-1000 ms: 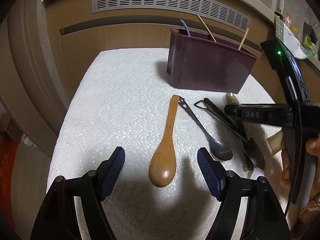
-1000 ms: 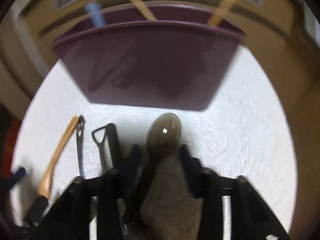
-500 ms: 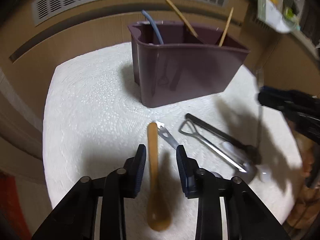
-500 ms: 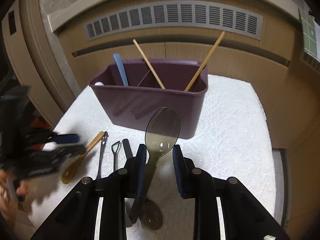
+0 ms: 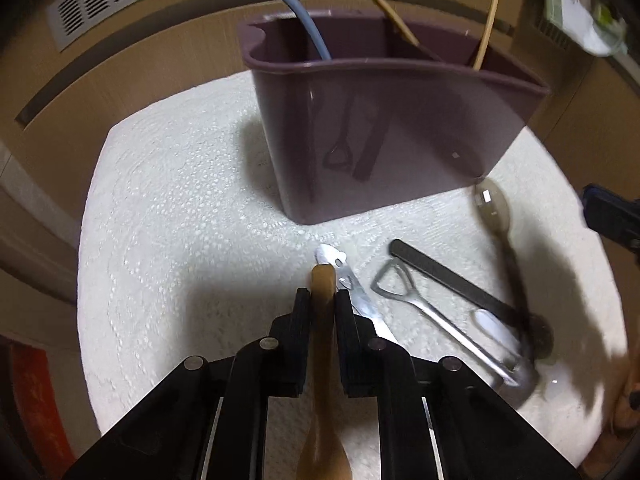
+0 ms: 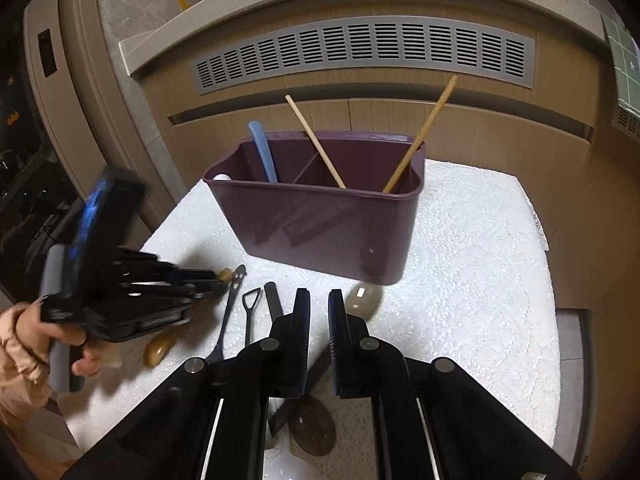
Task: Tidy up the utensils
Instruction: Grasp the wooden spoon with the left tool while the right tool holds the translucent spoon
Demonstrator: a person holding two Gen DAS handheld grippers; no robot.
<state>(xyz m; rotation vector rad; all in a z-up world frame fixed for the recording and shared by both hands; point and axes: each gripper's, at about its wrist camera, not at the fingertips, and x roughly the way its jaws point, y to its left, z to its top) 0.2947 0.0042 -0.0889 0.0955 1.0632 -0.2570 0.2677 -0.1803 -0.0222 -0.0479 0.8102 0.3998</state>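
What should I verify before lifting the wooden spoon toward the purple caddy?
1. Left hand-held gripper clamped on the wooden spoon handle: ok.
2. Spoon bowl off the white cloth: cannot tell.
3. Metal utensil clear of the grip: cannot tell; it lies close beside one finger.
4. Caddy upright with open space in its compartments: ok.
5. Right hand-held gripper holding something: not ok. Its jaws have just been closing with nothing between them, and the translucent spoon lies on the cloth by the caddy.
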